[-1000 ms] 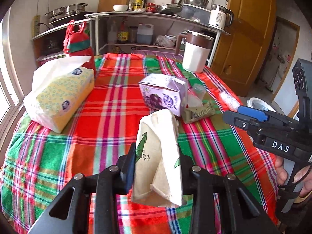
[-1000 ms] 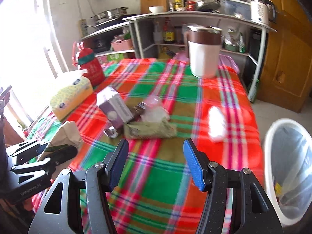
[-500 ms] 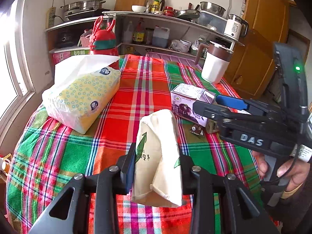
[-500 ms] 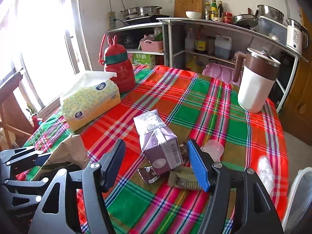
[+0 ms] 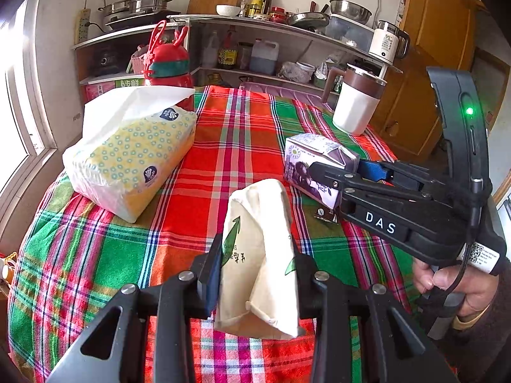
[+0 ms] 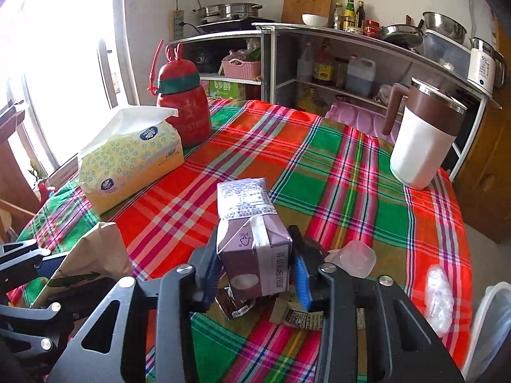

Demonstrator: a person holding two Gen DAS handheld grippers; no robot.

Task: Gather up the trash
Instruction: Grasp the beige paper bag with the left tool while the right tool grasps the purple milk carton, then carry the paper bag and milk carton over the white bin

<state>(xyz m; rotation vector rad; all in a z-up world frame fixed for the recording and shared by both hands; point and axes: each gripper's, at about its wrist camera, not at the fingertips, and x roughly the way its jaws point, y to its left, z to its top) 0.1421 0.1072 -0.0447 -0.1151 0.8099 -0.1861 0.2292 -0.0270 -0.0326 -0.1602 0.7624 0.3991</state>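
Here we note the left gripper clamped on a folded paper bag, held just above the plaid tablecloth. We see the right gripper closing its jaws around a purple carton, which lies on the cloth with both pads against its sides. Beside the carton lie wrappers and a clear plastic cup. A tissue pack and a white jug stand well apart.
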